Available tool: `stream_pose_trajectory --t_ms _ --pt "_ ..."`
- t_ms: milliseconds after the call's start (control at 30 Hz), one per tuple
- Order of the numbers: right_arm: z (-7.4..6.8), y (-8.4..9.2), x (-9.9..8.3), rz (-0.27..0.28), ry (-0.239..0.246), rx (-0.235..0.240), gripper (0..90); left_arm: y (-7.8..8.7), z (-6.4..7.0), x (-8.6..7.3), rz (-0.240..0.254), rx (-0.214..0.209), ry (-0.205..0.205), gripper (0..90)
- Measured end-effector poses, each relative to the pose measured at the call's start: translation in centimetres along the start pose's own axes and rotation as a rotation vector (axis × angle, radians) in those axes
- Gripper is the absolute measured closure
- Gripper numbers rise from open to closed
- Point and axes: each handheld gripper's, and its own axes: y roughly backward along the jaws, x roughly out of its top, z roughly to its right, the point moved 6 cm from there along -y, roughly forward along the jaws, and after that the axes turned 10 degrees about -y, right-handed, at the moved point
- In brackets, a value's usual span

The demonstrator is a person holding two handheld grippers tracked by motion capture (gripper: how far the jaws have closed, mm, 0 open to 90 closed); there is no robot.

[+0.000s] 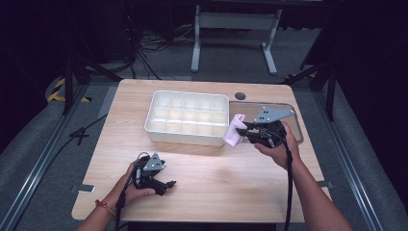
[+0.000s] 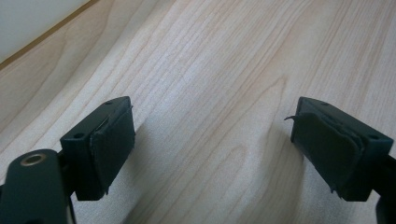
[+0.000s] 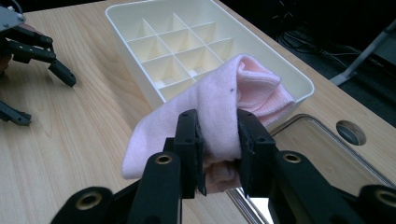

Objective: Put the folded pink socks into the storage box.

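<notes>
My right gripper [image 3: 217, 154] clamps a folded pink sock [image 3: 219, 107], lifted just beside the near right corner of the white divided tray [image 1: 154, 113]. A clear lid [image 1: 293, 122] lies under my right hand, touching the tray's right side. My left gripper [image 2: 212, 140] rests apart on the wooden table [image 1: 216, 178], jaws spread over bare wood. The right gripper view shows the tray's empty compartments closely.

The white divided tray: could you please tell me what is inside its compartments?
The white divided tray shows bare compartments in the high view. In the right gripper view, the pink sock held in the right claw covers part of its near corner, so those cells stay hidden.
</notes>
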Motion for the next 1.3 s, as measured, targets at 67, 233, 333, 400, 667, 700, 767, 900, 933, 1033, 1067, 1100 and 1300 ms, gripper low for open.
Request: stream_pose_trajectory --t_ms 67,233,333,400,667,700,767,900,933,1033,1067,1100,1300 --pt "0.0 -0.1 0.1 0.000 0.005 -0.005 72.3 0.0 0.0 0.0 0.000 0.000 0.000 13.7" --pt "0.3 -0.5 0.7 -0.001 0.010 -0.013 72.3 0.0 0.0 0.0 0.000 0.000 0.000 13.7" --pt "0.5 -0.7 1.0 -0.006 0.018 -0.024 72.3 0.0 0.0 0.0 0.000 0.000 0.000 13.7" --pt "0.6 -0.8 1.1 -0.008 0.018 -0.027 72.3 0.0 0.0 0.0 0.000 0.000 0.000 13.7" --pt "1.1 -1.5 2.1 -0.006 0.017 -0.024 72.2 0.0 0.0 0.0 0.002 0.000 0.004 13.7" --pt "1.2 -1.6 2.2 -0.005 0.016 -0.023 72.2 0.0 0.0 0.0 0.003 0.000 0.004 13.7" --pt "1.4 -1.9 2.4 -0.008 0.018 -0.030 72.2 0.0 0.0 0.0 0.002 0.000 0.004 13.7" --pt "1.6 -2.2 2.8 -0.006 0.019 -0.028 72.3 0.0 0.0 0.0 0.003 0.000 0.004 13.7" --pt "1.6 -2.3 2.9 -0.008 0.022 -0.030 72.2 0.0 0.0 0.0 0.003 0.000 0.003 13.7" --pt "1.7 -2.7 2.9 -0.020 0.023 -0.035 72.2 0.0 0.0 0.0 0.002 0.000 0.003 13.7" --pt "1.8 -2.8 3.0 -0.024 0.028 -0.039 72.2 0.0 0.0 0.0 0.002 0.000 0.003 13.7" --pt "1.9 -3.2 3.0 -0.028 0.032 -0.040 72.2 0.0 0.0 0.0 0.000 0.000 -0.001 13.7" --pt "2.0 -3.8 3.2 -0.040 0.034 -0.045 72.2 0.0 0.0 0.0 -0.001 0.000 -0.001 13.7"
